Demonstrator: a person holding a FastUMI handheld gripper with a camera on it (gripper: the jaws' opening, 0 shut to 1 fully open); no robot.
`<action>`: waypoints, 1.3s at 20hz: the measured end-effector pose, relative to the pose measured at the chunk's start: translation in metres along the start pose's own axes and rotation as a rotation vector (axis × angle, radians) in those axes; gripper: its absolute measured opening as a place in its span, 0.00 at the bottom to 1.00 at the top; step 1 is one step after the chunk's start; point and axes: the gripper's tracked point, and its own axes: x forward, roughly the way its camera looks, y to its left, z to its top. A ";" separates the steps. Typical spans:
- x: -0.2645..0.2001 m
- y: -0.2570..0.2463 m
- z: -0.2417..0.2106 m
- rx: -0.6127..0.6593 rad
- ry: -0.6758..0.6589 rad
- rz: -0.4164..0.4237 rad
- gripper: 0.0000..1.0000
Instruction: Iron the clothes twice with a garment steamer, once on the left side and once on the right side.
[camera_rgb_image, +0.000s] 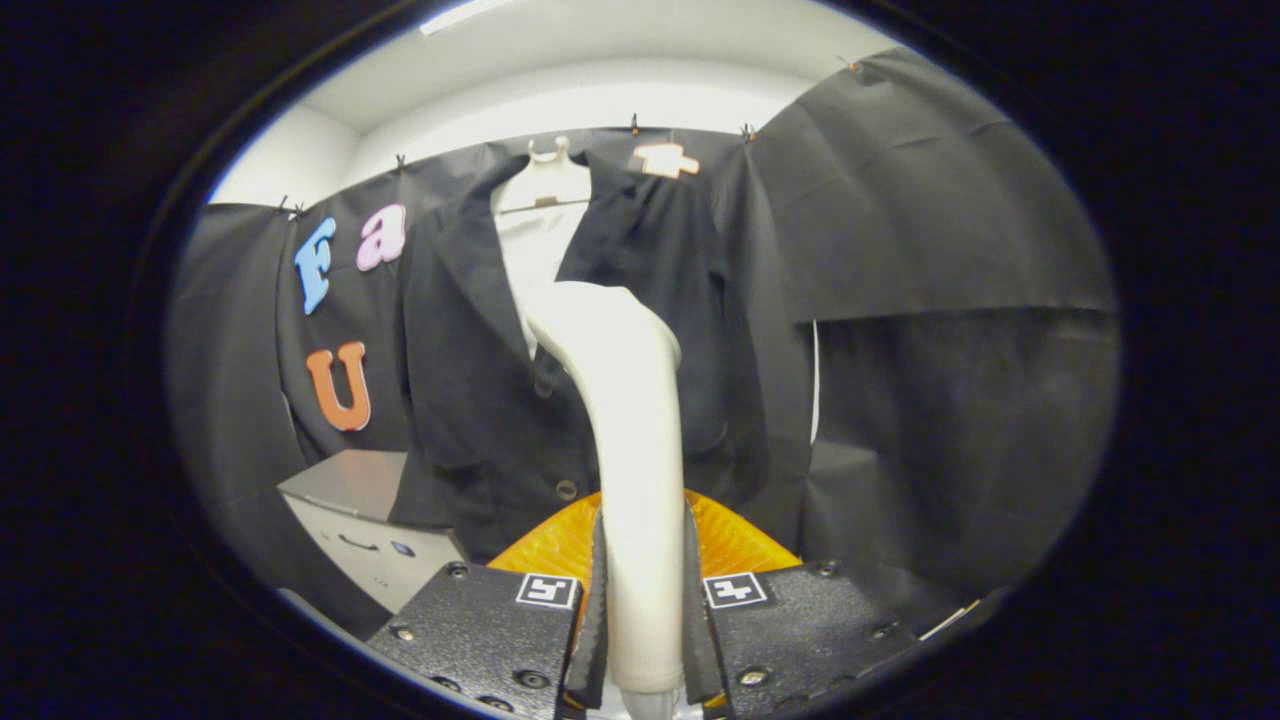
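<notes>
Black jacket is hanging on a pale hanger across the middle of the frame, open over a white lining. Cream steamer is rising from lower centre, its head lying against the jacket front. Lower left, a grey box is sitting. Gripper fingers are pressing both sides of the steamer's handle.
</notes>
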 end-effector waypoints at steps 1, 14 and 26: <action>0.005 -0.006 0.017 -0.002 -0.035 -0.006 0.33; 0.085 0.010 0.116 -0.087 -0.248 -0.004 0.33; 0.092 0.008 0.060 -0.096 -0.138 -0.046 0.33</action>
